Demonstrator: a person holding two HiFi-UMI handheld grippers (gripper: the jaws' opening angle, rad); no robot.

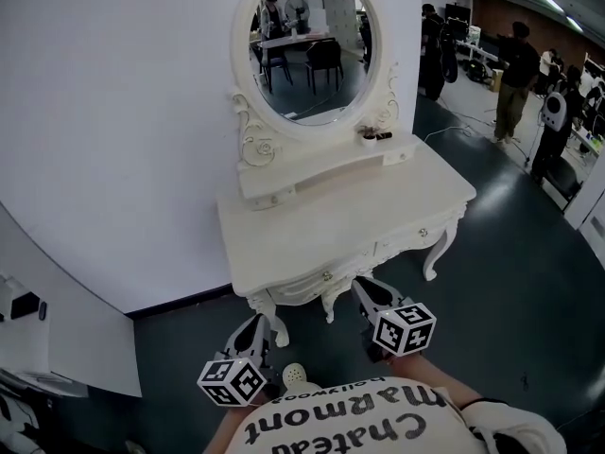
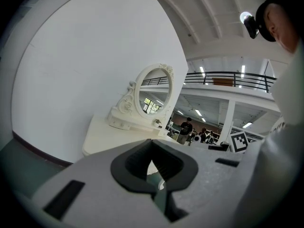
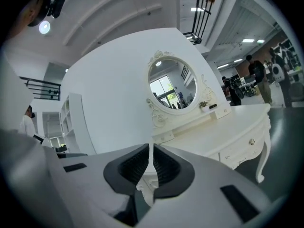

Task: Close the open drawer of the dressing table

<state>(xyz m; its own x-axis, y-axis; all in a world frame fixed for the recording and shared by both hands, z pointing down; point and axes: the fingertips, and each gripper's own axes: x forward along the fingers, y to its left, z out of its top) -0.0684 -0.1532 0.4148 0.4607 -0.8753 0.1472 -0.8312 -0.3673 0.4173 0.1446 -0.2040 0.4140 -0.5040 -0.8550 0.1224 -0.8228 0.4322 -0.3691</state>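
Note:
The white dressing table (image 1: 284, 225) with an oval mirror (image 1: 312, 41) stands against the white wall. Its curved front carries drawers with small knobs (image 1: 327, 274). From here I cannot tell how far the middle drawer stands out. My right gripper (image 1: 359, 285) is shut and empty, its tips just before the table's front beside the middle knob. My left gripper (image 1: 262, 322) is lower left by a table leg, shut with nothing in it. The left gripper view has the table (image 2: 109, 134) ahead past the shut left gripper (image 2: 152, 141). The right gripper (image 3: 152, 147) faces the table front (image 3: 242, 146).
A small plant pot (image 1: 369, 137) sits on the table's upper shelf. White furniture (image 1: 38, 339) stands at the lower left. Several people (image 1: 515, 74) and desks are at the far right. The floor (image 1: 510, 291) is dark.

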